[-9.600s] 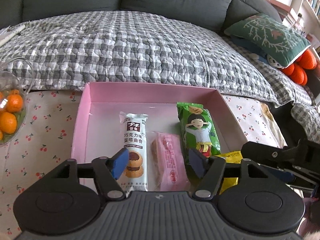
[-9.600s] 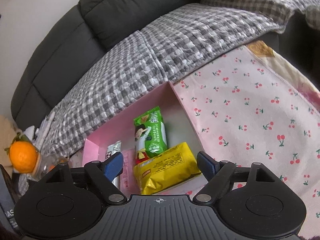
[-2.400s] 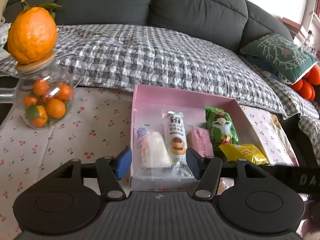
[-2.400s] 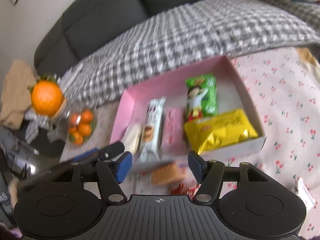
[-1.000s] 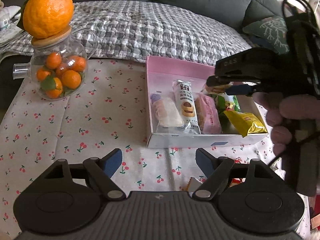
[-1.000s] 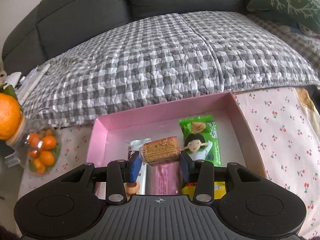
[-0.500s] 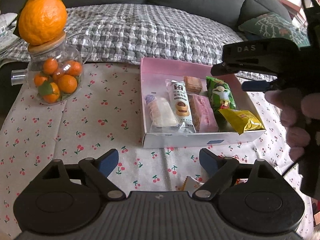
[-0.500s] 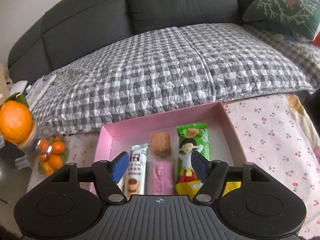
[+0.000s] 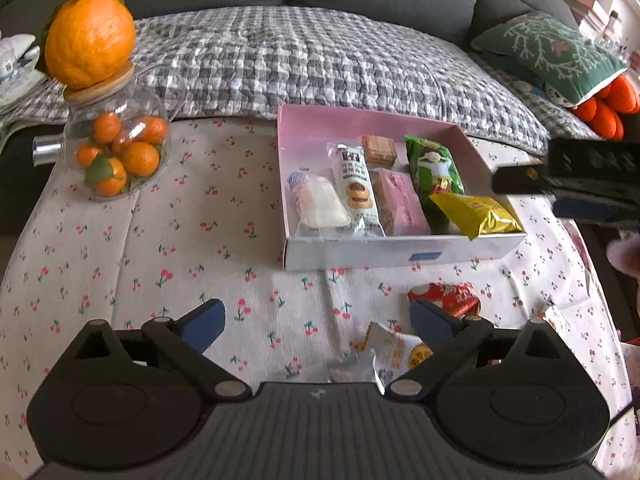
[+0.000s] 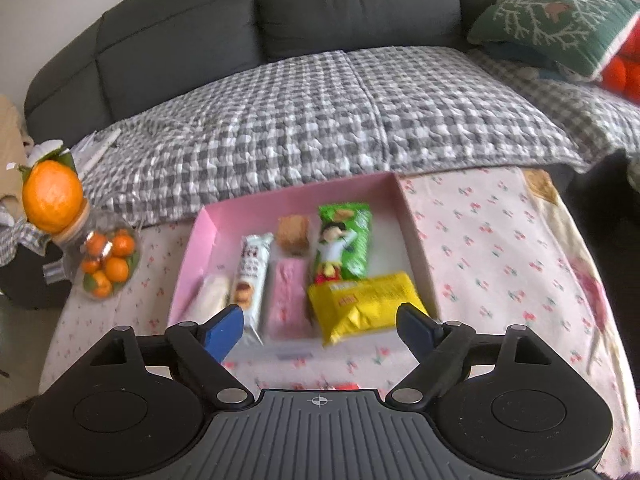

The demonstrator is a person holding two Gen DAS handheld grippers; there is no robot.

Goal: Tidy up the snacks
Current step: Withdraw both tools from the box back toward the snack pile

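Observation:
A pink box (image 9: 360,122) (image 10: 296,194) on the cherry-print tablecloth holds several snacks: a white bun pack (image 9: 320,204), a cookie bar (image 9: 354,178), a brown wafer (image 9: 378,148) (image 10: 294,232), a pink wafer pack (image 9: 398,202), a green pack (image 9: 434,166) and a yellow pack (image 9: 476,214) (image 10: 366,304). In front of the box lie a red wrapper (image 9: 446,296) and an orange-white packet (image 9: 394,354). My left gripper (image 9: 318,322) is open and empty, low over the cloth near the packet. My right gripper (image 10: 320,328) is open and empty, above the box's front edge; it shows at the right of the left wrist view (image 9: 568,184).
A glass jar of small oranges (image 9: 114,156) with a big orange (image 9: 90,38) on its lid stands at the table's left. A grey sofa with a checked blanket (image 9: 320,64) lies behind the table. A green cushion (image 9: 548,54) is at the back right.
My right gripper let go of the brown wafer in the box, opened, and drew back toward the front. My left gripper pulled back and lower, bringing the loose snacks into view.

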